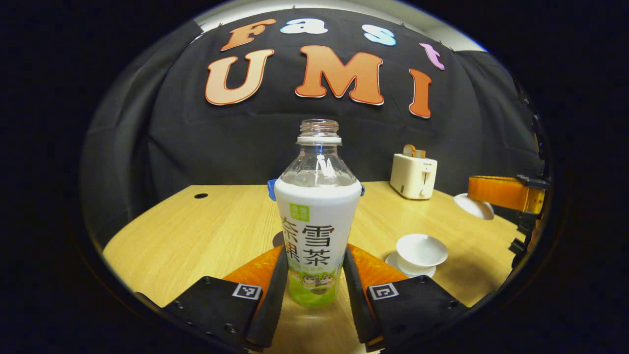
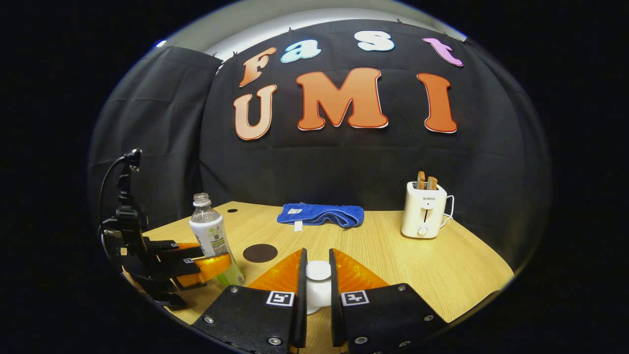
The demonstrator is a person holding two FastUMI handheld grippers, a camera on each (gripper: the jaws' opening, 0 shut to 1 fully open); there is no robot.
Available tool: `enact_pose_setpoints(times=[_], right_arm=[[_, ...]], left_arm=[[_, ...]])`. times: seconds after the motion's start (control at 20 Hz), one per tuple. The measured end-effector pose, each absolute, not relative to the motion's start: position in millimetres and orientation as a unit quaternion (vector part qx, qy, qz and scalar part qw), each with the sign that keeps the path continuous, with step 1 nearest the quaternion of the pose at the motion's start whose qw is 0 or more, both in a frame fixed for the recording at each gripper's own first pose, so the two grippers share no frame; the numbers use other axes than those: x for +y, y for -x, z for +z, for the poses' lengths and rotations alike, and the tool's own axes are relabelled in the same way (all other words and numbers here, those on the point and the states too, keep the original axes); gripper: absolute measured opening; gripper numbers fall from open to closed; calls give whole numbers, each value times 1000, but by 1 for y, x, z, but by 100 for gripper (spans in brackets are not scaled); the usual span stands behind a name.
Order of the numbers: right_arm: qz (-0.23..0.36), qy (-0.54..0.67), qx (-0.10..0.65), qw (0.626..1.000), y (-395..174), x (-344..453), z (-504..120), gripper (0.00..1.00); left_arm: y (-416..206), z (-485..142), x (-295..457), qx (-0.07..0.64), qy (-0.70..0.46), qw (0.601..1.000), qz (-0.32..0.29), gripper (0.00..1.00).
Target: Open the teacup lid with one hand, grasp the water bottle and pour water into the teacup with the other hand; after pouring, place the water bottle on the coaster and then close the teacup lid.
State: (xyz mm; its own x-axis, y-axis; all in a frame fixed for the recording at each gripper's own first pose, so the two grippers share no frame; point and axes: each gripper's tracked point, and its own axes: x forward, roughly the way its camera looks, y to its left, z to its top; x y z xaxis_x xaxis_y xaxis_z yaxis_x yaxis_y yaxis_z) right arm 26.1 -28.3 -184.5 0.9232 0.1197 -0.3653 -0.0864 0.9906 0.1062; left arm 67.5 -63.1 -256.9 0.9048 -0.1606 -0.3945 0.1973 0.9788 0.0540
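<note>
An uncapped water bottle (image 1: pixel 317 231) with a white and green label stands upright on the wooden table, and my left gripper (image 1: pixel 315 250) is shut on its lower body. To its right the white teacup (image 1: pixel 421 250) sits open on its saucer. My right gripper (image 2: pixel 318 253) is shut on the white teacup lid (image 2: pixel 318 278) and holds it above the table. The left gripper view has that lid (image 1: pixel 474 206) at the far right under the right gripper (image 1: pixel 479 199). A dark round coaster (image 2: pixel 260 252) lies between bottle (image 2: pixel 211 236) and lid. The left gripper (image 2: pixel 216 265) grips the bottle at the left.
A folded blue towel (image 2: pixel 322 215) lies at the back of the table (image 2: pixel 442 275). A cream toaster (image 2: pixel 423 209) with toast stands at the back right. A small dark hole (image 1: pixel 200 195) marks the tabletop's far left.
</note>
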Motion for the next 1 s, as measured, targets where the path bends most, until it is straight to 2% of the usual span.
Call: enact_pose_setpoints(times=[0.45,1.0], right_arm=[[28,-58,169,983,-17,-61,-164,20],[7,-61,161,985,-10,-81,-160,20]], left_arm=[[-85,-235,-62,176,-181,964,-84,63],[-94,-243,-54,159,-362,915,-78,63]])
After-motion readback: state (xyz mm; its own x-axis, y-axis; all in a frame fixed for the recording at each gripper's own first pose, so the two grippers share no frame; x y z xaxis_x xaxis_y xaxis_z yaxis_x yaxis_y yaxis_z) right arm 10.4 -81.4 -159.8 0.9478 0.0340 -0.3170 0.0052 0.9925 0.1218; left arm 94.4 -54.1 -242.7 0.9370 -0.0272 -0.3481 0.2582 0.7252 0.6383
